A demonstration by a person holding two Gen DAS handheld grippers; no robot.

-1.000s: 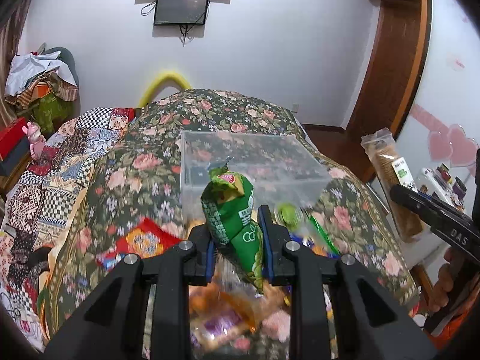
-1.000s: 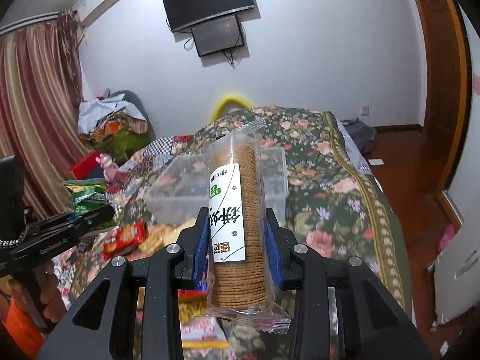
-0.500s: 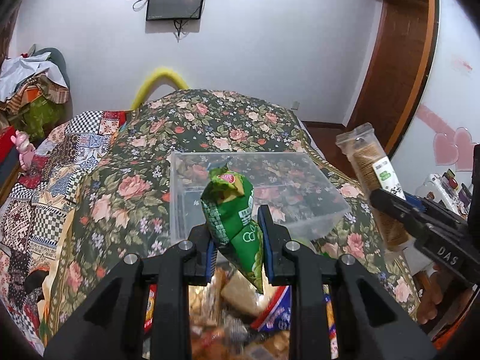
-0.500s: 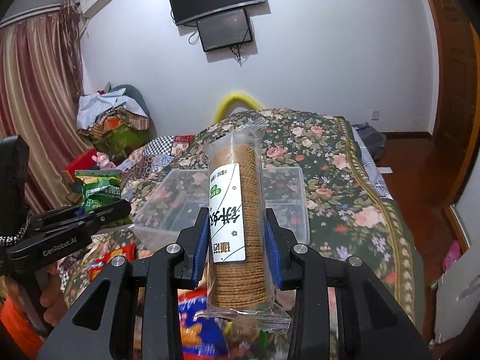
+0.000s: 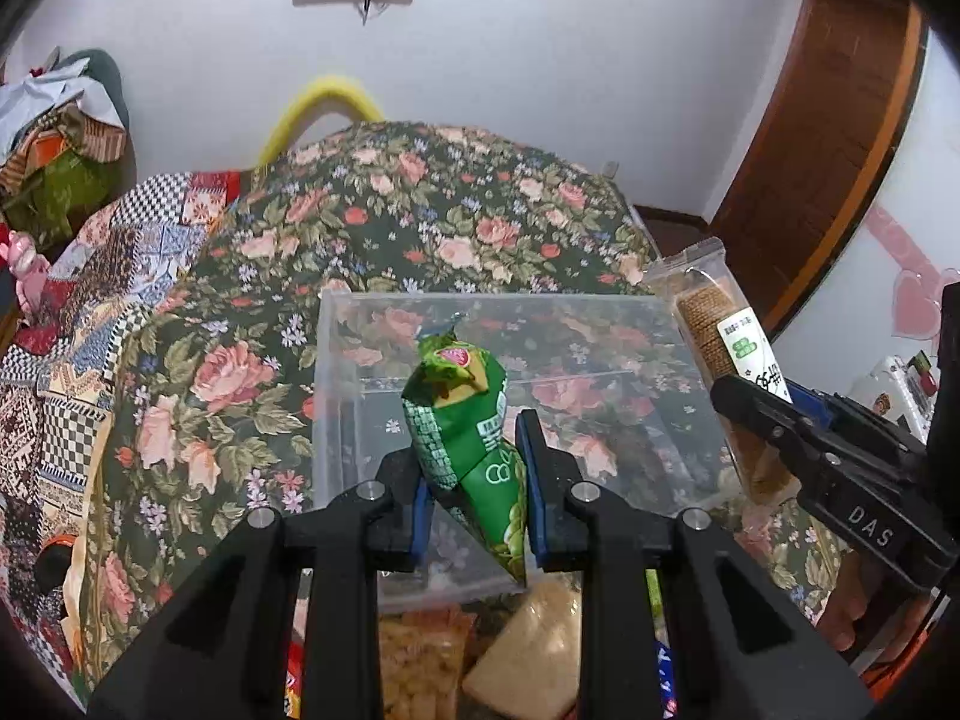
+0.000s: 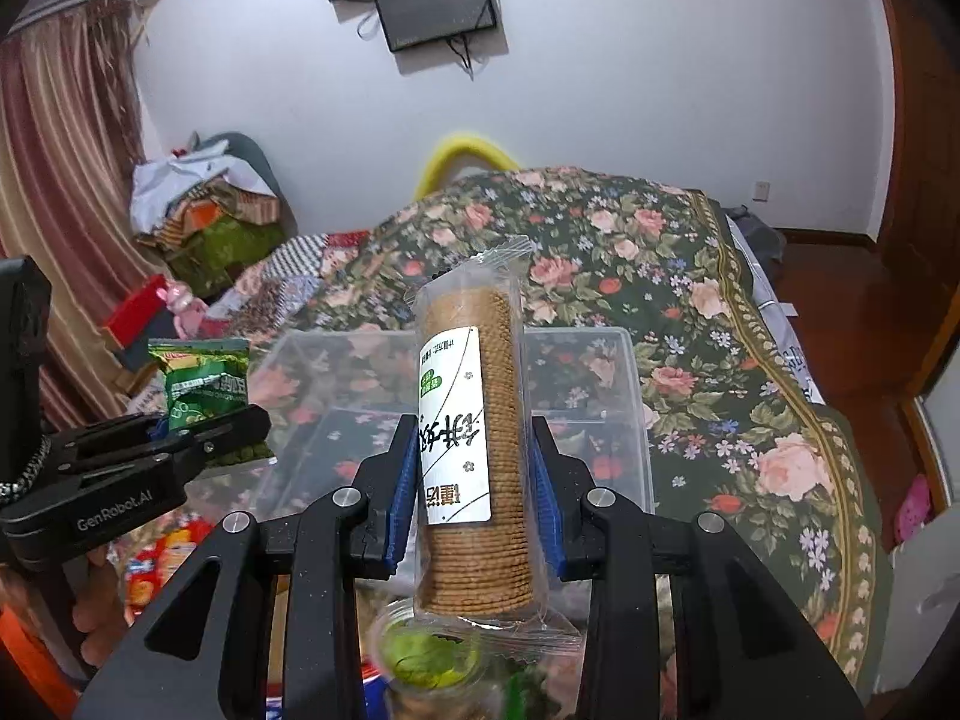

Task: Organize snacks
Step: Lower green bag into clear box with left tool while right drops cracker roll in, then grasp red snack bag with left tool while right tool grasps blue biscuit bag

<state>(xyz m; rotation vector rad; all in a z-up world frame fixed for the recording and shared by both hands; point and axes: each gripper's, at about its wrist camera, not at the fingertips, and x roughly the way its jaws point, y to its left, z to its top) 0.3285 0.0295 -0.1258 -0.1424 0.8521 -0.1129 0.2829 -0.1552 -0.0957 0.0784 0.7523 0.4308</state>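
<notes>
A crinkled green snack bag [image 5: 465, 450] is pinched upright by the left gripper [image 5: 474, 480] above the clear plastic bin [image 5: 336, 396] on the floral bed [image 5: 420, 210]. A cylindrical cracker sleeve [image 6: 474, 450] is clamped upright between the right gripper [image 6: 474, 492] fingers, over the bin's near edge.

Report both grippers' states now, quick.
Left gripper: closed on the green snack bag.
Right gripper: closed on the biscuit sleeve.
</notes>
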